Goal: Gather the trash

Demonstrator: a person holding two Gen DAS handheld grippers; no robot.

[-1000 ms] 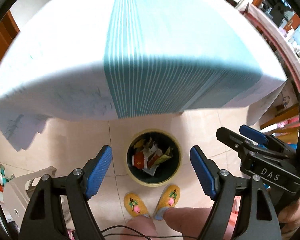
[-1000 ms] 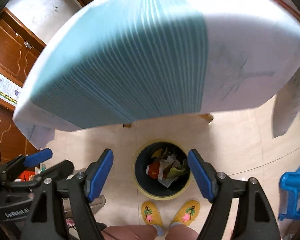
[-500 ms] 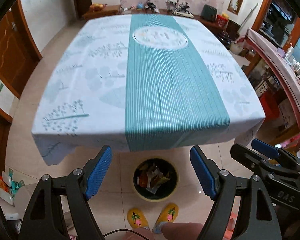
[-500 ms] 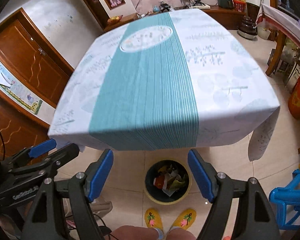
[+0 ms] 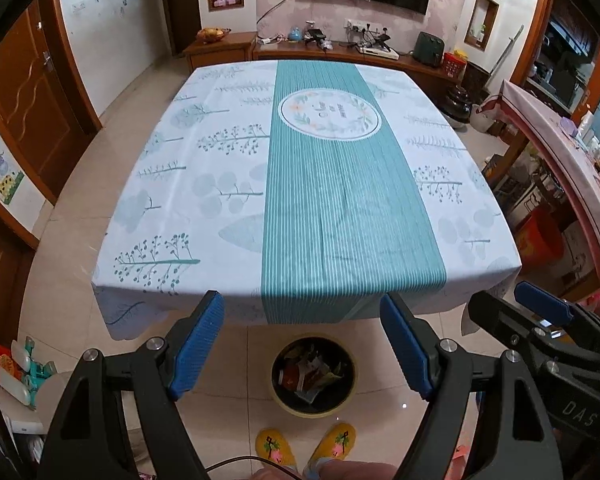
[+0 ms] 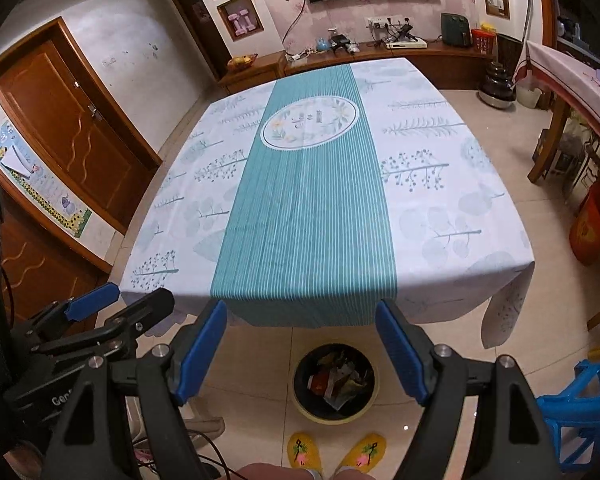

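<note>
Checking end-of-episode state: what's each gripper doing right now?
Left gripper: open, nothing between its pads, above the trash bin.
Right gripper: open, empty too.

Left gripper (image 5: 302,344) held with jaws spread wide, nothing between the blue pads (image 5: 198,344); tilted downward. Right gripper (image 6: 300,350) likewise gaping and empty, side by side with the left; yellow slippers (image 6: 336,456) on the person's feet below, a knee at the bottom edge.
</note>
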